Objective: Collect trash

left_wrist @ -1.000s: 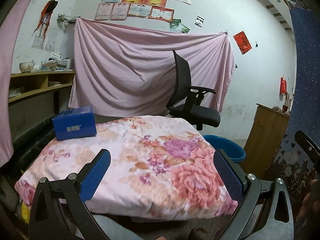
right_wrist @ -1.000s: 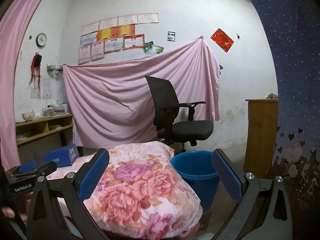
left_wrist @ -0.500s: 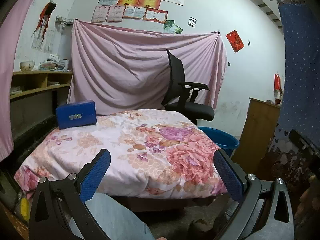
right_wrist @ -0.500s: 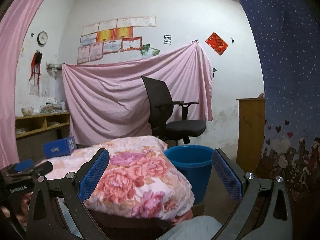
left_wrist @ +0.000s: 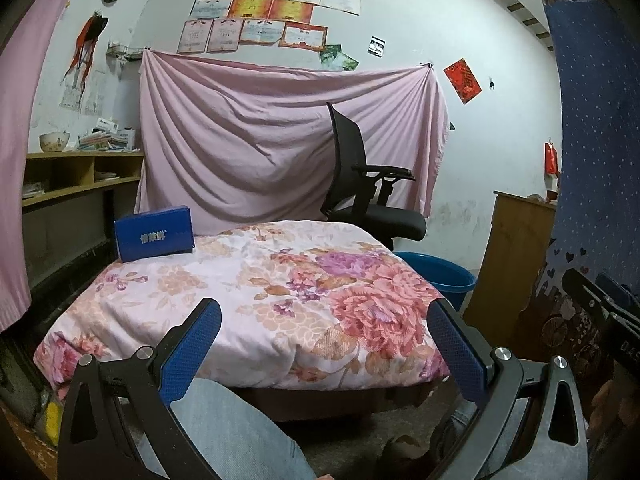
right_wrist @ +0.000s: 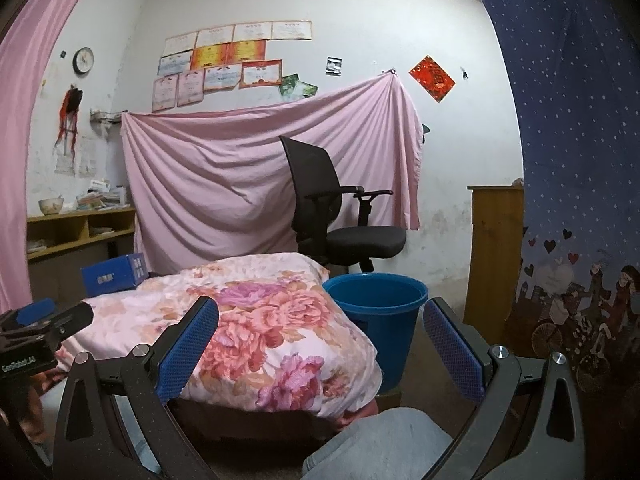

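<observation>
Two sets of tongs stood wide apart and carried nothing when I took stock. Going from the left of the left wrist view, I saw the wooden shelf [left_wrist: 80, 184] at the left edge, then the blue box [left_wrist: 154, 233] at centre left, resting on the far left corner of the floral quilt [left_wrist: 256, 300]. I judged that box to be the only likely piece of trash in sight, though I could not confirm it. The left gripper [left_wrist: 324, 344] hung low in the frame, well short of the box, with its jaws spread over the quilt's near edge. Further right stood the black office chair [left_wrist: 372, 200], and the blue bucket [left_wrist: 444, 276] peeked out from behind the quilt's right corner.

In the right wrist view the box [right_wrist: 114, 274] sat at centre left, and the bucket [right_wrist: 376, 320] showed plainly at centre, just beside the quilt [right_wrist: 248, 320]. The right gripper [right_wrist: 320, 344] hung with its fingers parted, pointing roughly at the bucket.

My worry was the soft quilt: a reach pressing down on it could tip or slide the box off the far edge. A wide box might also slip between pads if gripped near a corner. My own knee, low in both frames, could snag a low sweep.

Hidden from me were the bucket's inside, the floor behind the bed, and the box's far face. The print on the box was too small to read.
</observation>
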